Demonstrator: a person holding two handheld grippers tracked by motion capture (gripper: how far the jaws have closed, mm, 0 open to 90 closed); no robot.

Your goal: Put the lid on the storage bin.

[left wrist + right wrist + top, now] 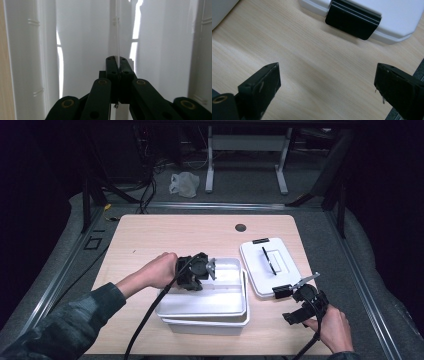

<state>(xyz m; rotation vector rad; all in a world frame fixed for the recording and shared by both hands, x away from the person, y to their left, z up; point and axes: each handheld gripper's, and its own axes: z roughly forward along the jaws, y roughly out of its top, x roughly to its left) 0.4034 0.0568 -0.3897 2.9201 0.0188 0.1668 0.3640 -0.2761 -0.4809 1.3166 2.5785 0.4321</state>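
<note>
Two white plastic bins (205,312) sit nested one inside the other near the middle of the pale wood counter (150,235), the inner one a shallow, glossy rectangular tub with rounded corners and a thin outturned rim, the outer one showing as a second rim and wall just below it along the near side. The left gripper (202,268) reaches over the far left part of the inner bin, and in the left gripper view its fingers (111,67) are pressed together on a thin, translucent upright sheet of plastic, seemingly the bin's wall or rim seen edge-on, with smooth white plastic stretching away on both sides and faint moulded ridges near the edges. To the right of the bins, apart from them, lies a white lid (270,265), flat on the counter, rectangular with clipped corners, a recessed panel holding a slim black handle, and a black latch clip at its far end and another at its near end. The right gripper (295,305) rests near the counter's front right corner, just beside the lid's near end; its fingers (262,85) stand wide apart with nothing between them, bare wood under them and the lid's black clip (353,21) ahead. No brand, label or writing can be read on the bins or the lid.
</note>
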